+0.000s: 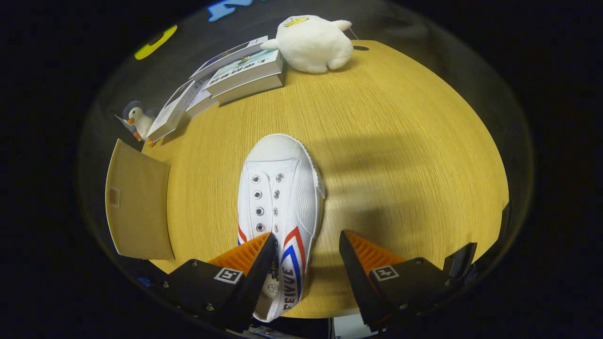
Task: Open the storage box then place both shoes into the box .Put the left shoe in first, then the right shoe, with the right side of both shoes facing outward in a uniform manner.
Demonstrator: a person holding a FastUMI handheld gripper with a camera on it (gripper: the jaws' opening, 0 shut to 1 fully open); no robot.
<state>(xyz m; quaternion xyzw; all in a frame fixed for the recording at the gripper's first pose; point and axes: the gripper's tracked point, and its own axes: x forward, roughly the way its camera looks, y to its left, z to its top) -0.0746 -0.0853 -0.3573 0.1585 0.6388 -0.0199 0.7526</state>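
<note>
— Where was the shoe (pixel 279 197) just then?

— On the wooden table (pixel 400 155), toe pointing away, heel end down by the gripper (pixel 306 254). One finger sat over the shoe's opening near the heel; the other stood off to the side above bare table. The fingers were spread apart with nothing clamped between them.

— How would you have expected it to handle?

— Light, I'd have judged. It looked like a canvas sneaker with a rubber sole: soft and yielding in the upper, stiffer along the sole edge. Not fragile, not slippery. The striped side wall near the heel seemed the sensible place to pinch, one finger inside the opening and one outside, since cloth alone folds if taken too high.

— And the box?

— A flat tan panel (pixel 139 207) lay beside the shoe at the table's edge. It may have been the storage box or its lid, but I couldn't tell which, nor whether it was open.

— Anything else hard to read?

— The heel was cut off behind the finger, so the depth of the finger inside was unclear. I couldn't settle whether it was the left or right shoe. Beyond it were books (pixel 240 73), a plush toy (pixel 313 42) and a small duck figure (pixel 139 120).
</note>
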